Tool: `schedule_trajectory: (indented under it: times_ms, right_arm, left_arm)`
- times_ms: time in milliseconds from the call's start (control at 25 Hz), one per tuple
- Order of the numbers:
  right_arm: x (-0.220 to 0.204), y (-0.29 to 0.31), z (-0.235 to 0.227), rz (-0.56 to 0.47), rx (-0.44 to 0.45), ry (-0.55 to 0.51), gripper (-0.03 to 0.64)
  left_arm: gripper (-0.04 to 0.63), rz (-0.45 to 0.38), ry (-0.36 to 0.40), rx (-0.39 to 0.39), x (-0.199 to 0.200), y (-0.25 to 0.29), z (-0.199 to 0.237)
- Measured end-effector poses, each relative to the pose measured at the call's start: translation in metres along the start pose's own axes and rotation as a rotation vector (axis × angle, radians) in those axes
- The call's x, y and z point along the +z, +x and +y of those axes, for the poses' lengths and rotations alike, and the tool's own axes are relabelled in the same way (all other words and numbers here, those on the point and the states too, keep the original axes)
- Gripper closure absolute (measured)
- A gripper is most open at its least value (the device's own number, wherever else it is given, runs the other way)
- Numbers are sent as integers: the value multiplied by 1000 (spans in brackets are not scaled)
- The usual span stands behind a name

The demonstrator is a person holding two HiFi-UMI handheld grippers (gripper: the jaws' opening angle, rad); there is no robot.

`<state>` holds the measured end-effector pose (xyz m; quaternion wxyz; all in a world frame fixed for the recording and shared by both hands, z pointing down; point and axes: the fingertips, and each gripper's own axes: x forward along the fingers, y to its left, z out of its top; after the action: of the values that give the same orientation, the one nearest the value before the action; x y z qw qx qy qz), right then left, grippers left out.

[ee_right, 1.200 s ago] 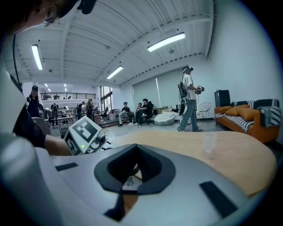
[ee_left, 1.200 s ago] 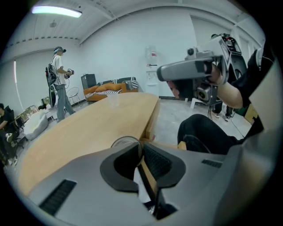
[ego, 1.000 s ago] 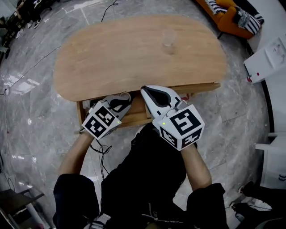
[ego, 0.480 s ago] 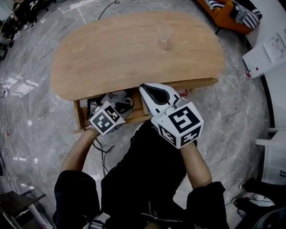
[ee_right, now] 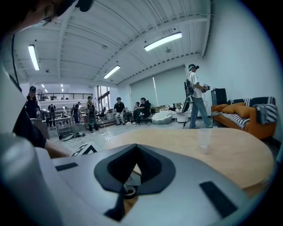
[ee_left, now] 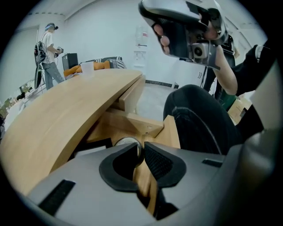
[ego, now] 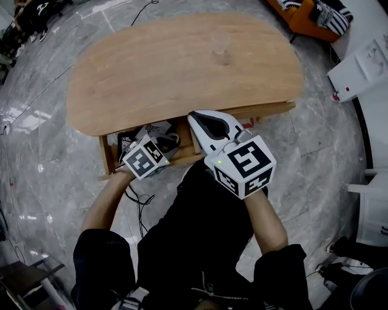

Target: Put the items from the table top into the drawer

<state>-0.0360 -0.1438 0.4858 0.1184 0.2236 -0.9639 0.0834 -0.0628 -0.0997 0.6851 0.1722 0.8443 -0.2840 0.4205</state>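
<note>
An oval wooden table [ego: 170, 72] bears only a clear plastic cup [ego: 221, 47], also in the right gripper view [ee_right: 203, 139]. The drawer [ego: 109, 152] under the near edge stands pulled out, with a white card [ego: 151, 129] and dark items inside. My left gripper [ego: 171, 140] points down into the drawer. Its jaws [ee_left: 141, 149] are opening, with a narrow gap and nothing pressed between the pads. A round ring-like item [ee_left: 126, 141] lies just past the tips. My right gripper [ego: 197, 119] hovers above the drawer's right part, shut [ee_right: 135, 148] and empty.
An orange sofa [ego: 309, 15] and a white unit [ego: 364, 66] stand to the right of the table. A cable [ego: 136, 203] lies on the marble floor by my left leg. My black-clad legs are close against the drawer front. Several people are far off across the hall.
My left gripper has sunk and tipped down into the open drawer. The right gripper has stayed where it was.
</note>
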Motion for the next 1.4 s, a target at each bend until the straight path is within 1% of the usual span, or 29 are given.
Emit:
schedule_trajectory:
  times_ms: [240,320,480,600,680,880,1160,1400]
  right_arm:
    - [-1,2,2,3,2,-3,607]
    - [0,2,2,1,2,-2,607]
    - [0,3,1,0,-6,0,607]
    - [-1,1,-1,-2,-16,-4,607]
    - [1,0,-5,-4,-25,-8,607]
    - [4,0,-14,-5,-52,-14,607]
    - [8,-9,-39,-37,-138,-4,607]
    - [-1,-21,-77,-31,-238,31,607]
  left_arm:
    - [535,-3,20,13,0,-2,2]
    - [535,-18,27,27,4,-6,3]
    - [538,-115,49,58,31,-25,7]
    - [579,-174,89,112,53,-36,12]
    - [581,-203,110,140,66,-41,17]
    - [581,-275,119,152,97,-43,23]
    - [581,-341,191,154,143,-34,26]
    - [581,-413,201,196,194,-42,49]
